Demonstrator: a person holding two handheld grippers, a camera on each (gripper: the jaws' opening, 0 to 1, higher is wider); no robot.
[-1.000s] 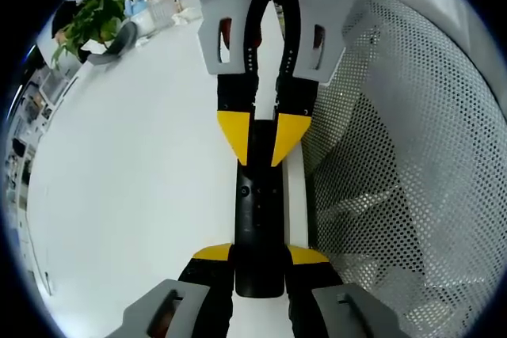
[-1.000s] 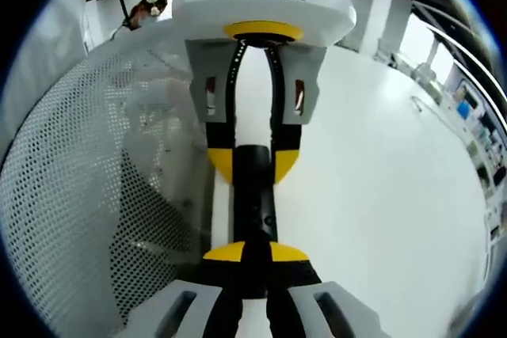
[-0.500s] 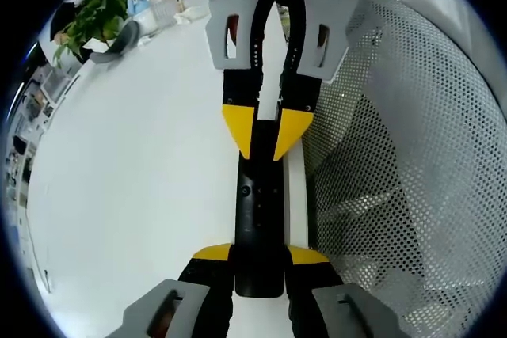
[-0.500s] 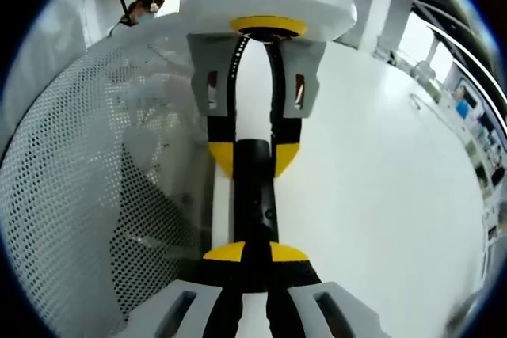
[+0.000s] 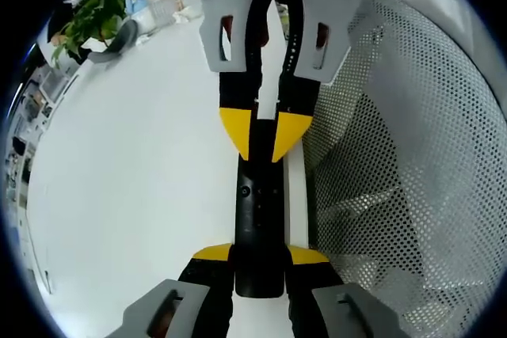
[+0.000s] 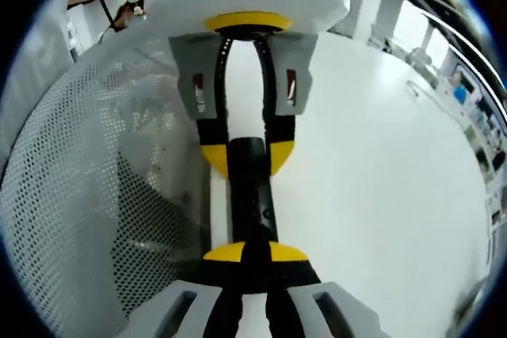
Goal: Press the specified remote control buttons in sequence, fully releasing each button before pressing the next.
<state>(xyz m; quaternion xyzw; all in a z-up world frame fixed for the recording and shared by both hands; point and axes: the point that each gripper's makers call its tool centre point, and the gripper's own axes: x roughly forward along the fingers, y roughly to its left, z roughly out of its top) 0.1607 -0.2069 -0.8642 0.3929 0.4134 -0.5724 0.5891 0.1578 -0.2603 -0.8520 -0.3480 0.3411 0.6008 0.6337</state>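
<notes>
A slim black remote control (image 5: 257, 211) lies along a white strip, lengthwise between the two grippers. My left gripper (image 5: 259, 255) is shut on its near end, with a yellow pad on each side. From the top of the left gripper view comes my right gripper (image 5: 261, 144), its yellow tips together and resting on the remote's far part, just beyond a small round button (image 5: 245, 191). In the right gripper view the remote (image 6: 249, 195) runs from my shut right gripper (image 6: 247, 252) up to the left gripper (image 6: 245, 160), which clamps its other end.
A white perforated mesh surface (image 5: 396, 156) curves up right beside the remote, and it appears as the mesh (image 6: 79, 195) in the right gripper view. The white table (image 5: 135, 164) spreads on the other side. A potted plant (image 5: 95, 13) stands at its far edge.
The right gripper's tips shifted slightly along the remote, away and then back toward the left gripper. The left gripper kept its hold and did not move.
</notes>
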